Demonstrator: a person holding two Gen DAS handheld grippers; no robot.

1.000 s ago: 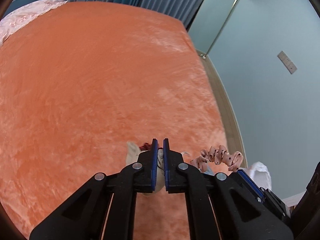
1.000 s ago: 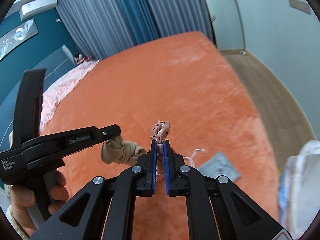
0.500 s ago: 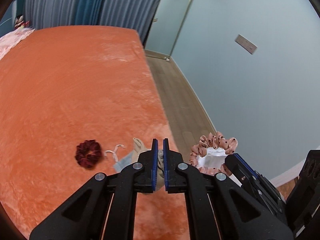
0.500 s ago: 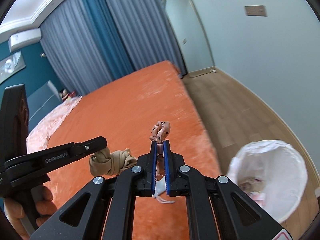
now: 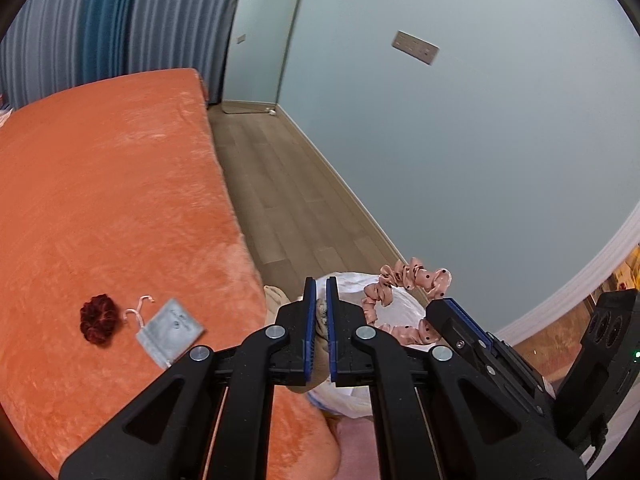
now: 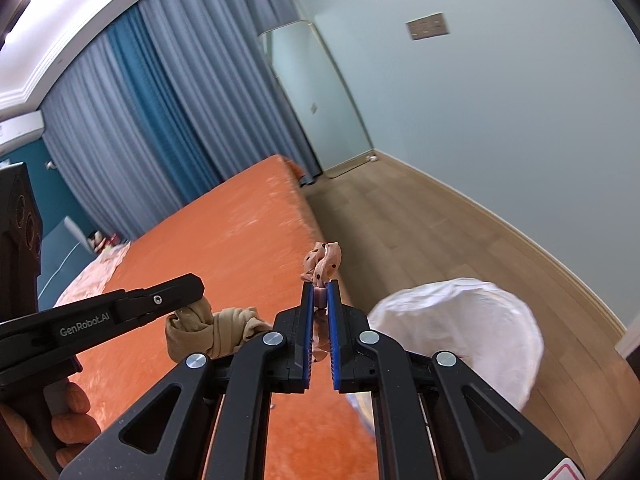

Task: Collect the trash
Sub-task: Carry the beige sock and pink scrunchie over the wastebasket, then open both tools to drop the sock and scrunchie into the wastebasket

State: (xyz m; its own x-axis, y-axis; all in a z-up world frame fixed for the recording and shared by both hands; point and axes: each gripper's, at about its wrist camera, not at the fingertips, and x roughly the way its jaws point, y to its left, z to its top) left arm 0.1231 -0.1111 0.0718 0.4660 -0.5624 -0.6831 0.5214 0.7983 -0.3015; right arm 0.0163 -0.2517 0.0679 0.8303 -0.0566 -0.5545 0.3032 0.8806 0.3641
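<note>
My left gripper is shut on a crumpled beige stocking, which bulges out left of its fingers. In the right wrist view the same stocking hangs from the left gripper at the bed's edge. My right gripper is shut on a pink scrunchie with dark dots. In the left wrist view that scrunchie loops out from the right gripper over a bin with a white liner. The bin stands on the floor just right of the bed.
On the orange bed cover lie a dark red scrunchie and a grey drawstring pouch. A wood floor runs between bed and pale wall. Curtains hang at the far end. A hand holds the left tool.
Both grippers swung right and up, from over the bed to its edge, still holding the stocking and pink scrunchie. The lined bin came into view beneath them.
</note>
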